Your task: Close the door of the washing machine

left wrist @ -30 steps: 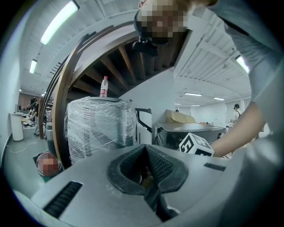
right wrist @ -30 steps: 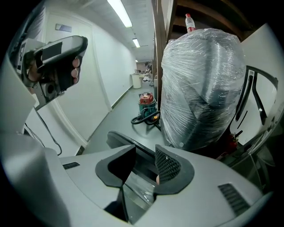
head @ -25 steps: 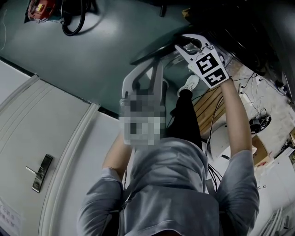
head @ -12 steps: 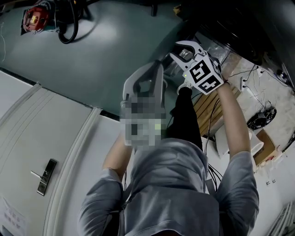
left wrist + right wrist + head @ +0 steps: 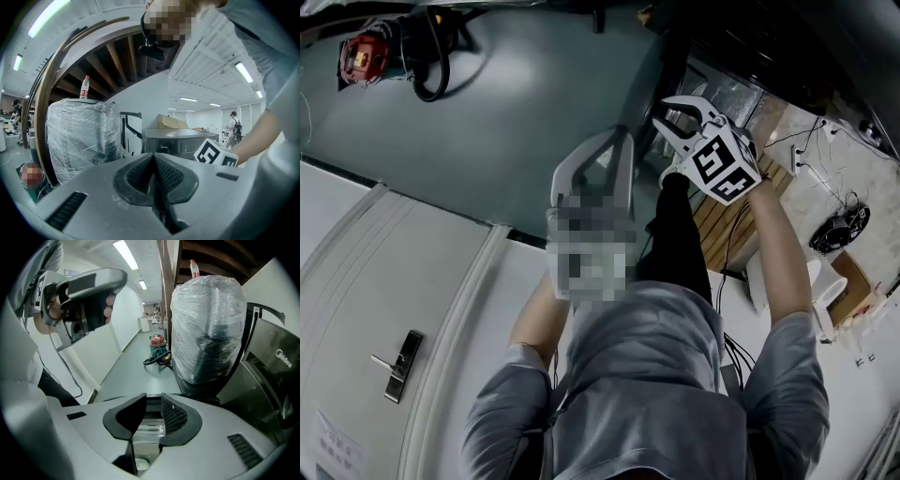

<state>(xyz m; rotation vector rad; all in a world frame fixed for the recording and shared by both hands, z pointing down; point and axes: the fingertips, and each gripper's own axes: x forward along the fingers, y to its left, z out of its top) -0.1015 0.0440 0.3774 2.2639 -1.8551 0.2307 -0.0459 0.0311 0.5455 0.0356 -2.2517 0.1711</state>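
Scene: A person in a grey top [image 5: 647, 375] stands on a teal floor [image 5: 487, 122] with a gripper in each hand, both held out ahead.
Left gripper [image 5: 153, 164]: The jaws are pressed together. Their ribbed pads meet along one line with nothing between them. In the head view it is raised just left of the other gripper.
Right gripper [image 5: 151, 411]: The jaws stand partly apart and have just been closing. The pads press on nothing. A pale glossy strip shows deep in the gap, and I cannot tell whether it belongs to the gripper itself. The marker cube [image 5: 720, 164] faces the head camera.
Washing machine [image 5: 180, 140]: Grey, with brand lettering on its front, it stands ahead of both grippers. In the right gripper view it fills the right edge.
Door [image 5: 131, 133]: A white panel with a black rim stands upright at the machine's left side, not shut. It is clear of both pairs of jaws.
Wrapped bundle [image 5: 79, 136]: A tall load in clear plastic film stands just left of the door.
Bottle [image 5: 84, 87]: It has a red cap and stands upright on top of the bundle.
Room door [image 5: 356, 309]: White, with a lever handle [image 5: 398, 361], it sits at the lower left of the head view.
Red device [image 5: 356, 56]: It sits on the floor at the head view's top left, with a black hose [image 5: 427, 80] looped beside it, well apart from the person.
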